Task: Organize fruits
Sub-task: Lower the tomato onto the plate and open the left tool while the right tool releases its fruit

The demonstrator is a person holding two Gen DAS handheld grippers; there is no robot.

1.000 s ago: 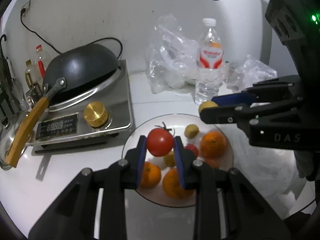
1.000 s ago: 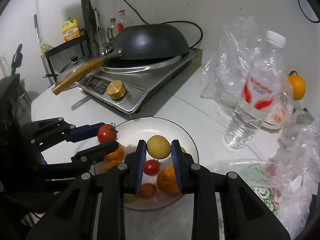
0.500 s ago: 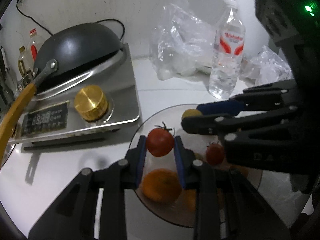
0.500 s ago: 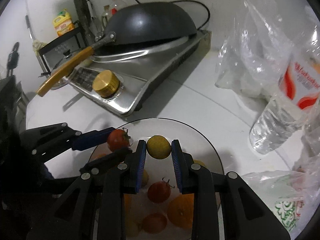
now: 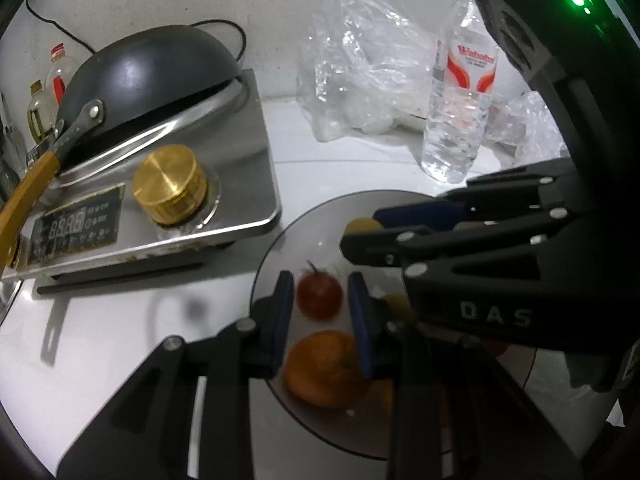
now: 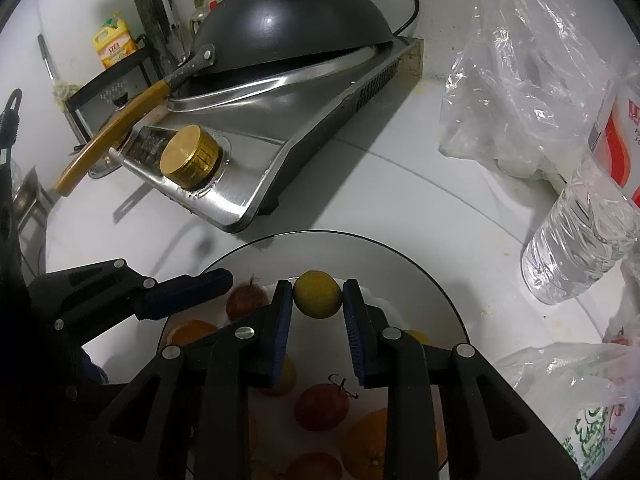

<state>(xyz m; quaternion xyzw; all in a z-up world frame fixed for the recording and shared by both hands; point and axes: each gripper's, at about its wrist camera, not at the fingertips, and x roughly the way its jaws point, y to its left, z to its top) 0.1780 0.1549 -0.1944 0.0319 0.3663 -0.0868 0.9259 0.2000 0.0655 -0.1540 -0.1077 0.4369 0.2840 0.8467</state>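
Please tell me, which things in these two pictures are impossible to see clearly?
- Left wrist view: the right tongs cover most of the yellow fruit and the plate's right side.
- Right wrist view: the water bottle is cut off by the edge.
- Right wrist view: the cooker display is too small to read.

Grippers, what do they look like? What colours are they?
Both are black plastic with silver round screws. The left gripper and right gripper have dark blue ridged pads on their fingers. White letters mark the right one, and a green light glows above.
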